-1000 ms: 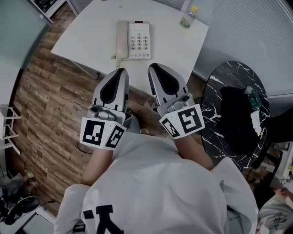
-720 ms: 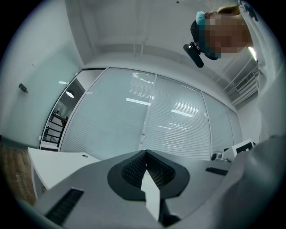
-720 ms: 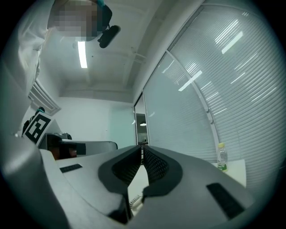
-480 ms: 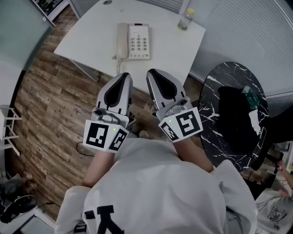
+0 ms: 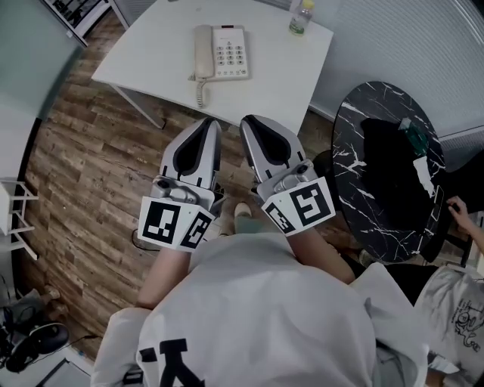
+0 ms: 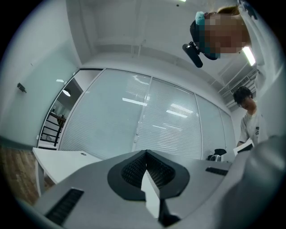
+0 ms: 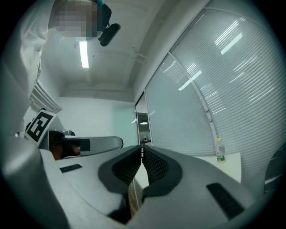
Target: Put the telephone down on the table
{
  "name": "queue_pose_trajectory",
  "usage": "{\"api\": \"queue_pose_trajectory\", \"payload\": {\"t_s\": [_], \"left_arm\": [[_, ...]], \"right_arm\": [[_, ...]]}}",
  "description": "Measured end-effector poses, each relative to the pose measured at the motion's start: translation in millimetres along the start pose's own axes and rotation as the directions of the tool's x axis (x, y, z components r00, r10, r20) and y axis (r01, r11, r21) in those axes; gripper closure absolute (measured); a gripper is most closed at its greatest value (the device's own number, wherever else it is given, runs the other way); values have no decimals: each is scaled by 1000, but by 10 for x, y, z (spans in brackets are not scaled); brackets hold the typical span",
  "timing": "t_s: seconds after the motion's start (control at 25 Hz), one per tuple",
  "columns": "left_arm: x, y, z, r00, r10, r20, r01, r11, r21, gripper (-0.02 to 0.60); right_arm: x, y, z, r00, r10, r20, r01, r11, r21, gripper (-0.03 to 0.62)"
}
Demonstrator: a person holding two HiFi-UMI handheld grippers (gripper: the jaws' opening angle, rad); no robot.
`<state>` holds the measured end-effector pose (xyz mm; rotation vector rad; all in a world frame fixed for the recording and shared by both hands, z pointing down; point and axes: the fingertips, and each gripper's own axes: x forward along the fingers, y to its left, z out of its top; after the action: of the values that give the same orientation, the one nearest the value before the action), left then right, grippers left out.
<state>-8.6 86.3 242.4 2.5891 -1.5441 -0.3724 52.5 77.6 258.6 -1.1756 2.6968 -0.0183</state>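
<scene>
Jaws on the left gripper (image 5: 209, 125) and right gripper (image 5: 248, 122) are pressed together, nothing in them. The telephone (image 5: 221, 51) sits on the white table (image 5: 151, 57) ahead of their tips. There's wood floor (image 5: 83, 174) underneath and a black marble table (image 5: 370, 181) off the right one's side.

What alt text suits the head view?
A cream corded telephone lies on a white rectangular table, handset cradled. Above the brown wood-plank floor, the grey left gripper and grey right gripper point toward it, both shut and empty.

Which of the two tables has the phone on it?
The white rectangular table, bearing the telephone and a bottle; not the round black marble table.
</scene>
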Motion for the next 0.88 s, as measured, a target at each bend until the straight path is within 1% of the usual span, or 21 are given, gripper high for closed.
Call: {"api": "queue_pose_trajectory", "payload": {"t_s": [0.2,0.44,0.68,0.88], "left_arm": [[-453,-119,83,1000,-15,-1,15,1000,13,577],[-910,-203,144,1000,-13,4,13,1000,0,577],[-1235,-327,136,999,-37,5,37,999,-3,577],[-1402,-377,157,999,-39,16,39,999,1,577]], "right_arm": [[-238,401,33,1000,-15,6,14,1000,2,559],[-516,799,87,999,-31,17,31,1000,-3,560],[-772,1084,60,998,-58,25,58,998,7,559],[-858,1237,47,998,-51,25,51,999,-11,559]]}}
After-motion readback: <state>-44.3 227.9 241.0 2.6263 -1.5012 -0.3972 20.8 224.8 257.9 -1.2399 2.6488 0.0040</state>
